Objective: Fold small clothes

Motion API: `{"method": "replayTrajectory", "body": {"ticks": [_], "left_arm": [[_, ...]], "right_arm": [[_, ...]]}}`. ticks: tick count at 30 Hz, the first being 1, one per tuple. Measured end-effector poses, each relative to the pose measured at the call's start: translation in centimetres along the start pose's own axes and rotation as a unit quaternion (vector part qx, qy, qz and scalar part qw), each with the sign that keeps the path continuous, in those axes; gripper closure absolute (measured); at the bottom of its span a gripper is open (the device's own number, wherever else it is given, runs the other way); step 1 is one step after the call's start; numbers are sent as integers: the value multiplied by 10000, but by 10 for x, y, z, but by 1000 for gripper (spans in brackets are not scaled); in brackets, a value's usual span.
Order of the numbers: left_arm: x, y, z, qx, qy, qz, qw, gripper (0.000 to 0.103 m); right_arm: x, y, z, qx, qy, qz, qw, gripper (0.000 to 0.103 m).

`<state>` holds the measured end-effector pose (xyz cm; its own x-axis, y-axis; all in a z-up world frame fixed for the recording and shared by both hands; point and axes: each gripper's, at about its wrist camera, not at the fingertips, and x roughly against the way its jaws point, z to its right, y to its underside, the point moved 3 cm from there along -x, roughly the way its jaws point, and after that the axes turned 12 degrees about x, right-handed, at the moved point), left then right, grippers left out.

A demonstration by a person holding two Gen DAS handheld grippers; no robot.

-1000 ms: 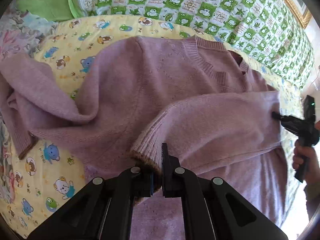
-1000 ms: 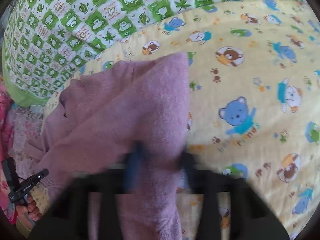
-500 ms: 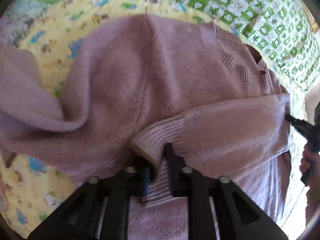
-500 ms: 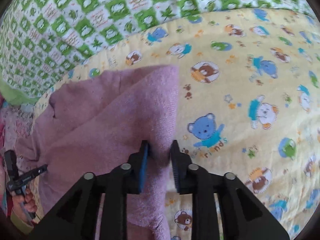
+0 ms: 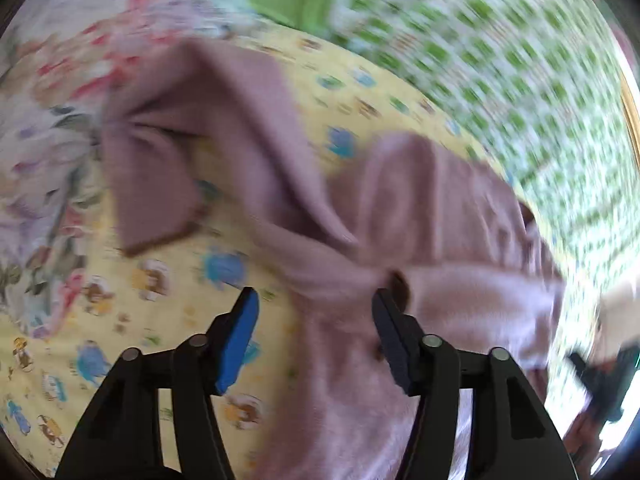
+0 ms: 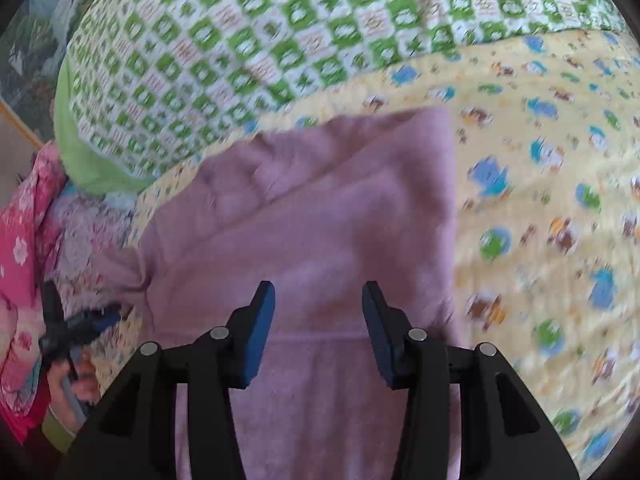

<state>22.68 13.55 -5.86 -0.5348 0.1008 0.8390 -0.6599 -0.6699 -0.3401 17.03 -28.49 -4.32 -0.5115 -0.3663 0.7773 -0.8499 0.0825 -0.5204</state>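
Both grippers have let go of the pale purple knitted sweater [image 6: 320, 216] since the earlier frames, where each was pinched on a fold of it. The left gripper [image 5: 316, 320] now has its jaws spread wide with nothing between them, hovering over the near left part of the garment; its view is heavily blurred. The right gripper [image 6: 318, 312] is likewise wide apart and empty, poised above the sweater's folded body.

The sweater lies on the yellow cartoon-bear printed sheet [image 6: 540, 208]. In the right wrist view one sleeve is laid across the body, and the garment's right edge runs straight from near to far. In the left wrist view the other sleeve [image 5: 192, 140] stretches away to the far left, unfolded, its cuff end lying on the sheet beside a floral quilt [image 5: 52, 128]. Beyond the sheet, on the far side, sits a green-and-white checked blanket [image 6: 248, 32]. A pink flowered cloth [image 6: 24, 240] shows at the left edge of the right wrist view.
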Motion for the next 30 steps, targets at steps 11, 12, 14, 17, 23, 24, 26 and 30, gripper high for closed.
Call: {"method": "replayTrajectory", "body": {"ticks": [11, 12, 14, 17, 23, 24, 26, 30], "left_arm": [[8, -98, -47, 1604, 536, 183, 9854, 31], [3, -103, -48, 1664, 521, 148, 9846, 31], [-12, -114, -48, 1825, 348, 162, 9825, 34], [-19, -122, -36, 1589, 138, 359, 9866, 93], [10, -88, 58, 4, 433, 932, 9947, 95], [10, -82, 70, -143, 485, 922, 9945, 95], [12, -67, 89, -371, 575, 937, 9932, 95], [11, -22, 121, -1049, 723, 801, 9886, 95]], "right_arm": [[-18, 40, -23, -84, -165, -452, 9988, 56], [-19, 40, -23, -71, -147, -459, 9988, 56], [-19, 38, -22, -89, -153, -453, 9988, 56], [-17, 34, -21, -58, -111, -393, 9991, 56], [-4, 27, -18, -15, -40, -148, 9999, 56], [-3, 27, -17, -28, -36, -128, 9999, 56], [2, 27, -17, -21, -1, -48, 10000, 56], [10, 32, -15, -67, 57, 48, 9999, 56]]}}
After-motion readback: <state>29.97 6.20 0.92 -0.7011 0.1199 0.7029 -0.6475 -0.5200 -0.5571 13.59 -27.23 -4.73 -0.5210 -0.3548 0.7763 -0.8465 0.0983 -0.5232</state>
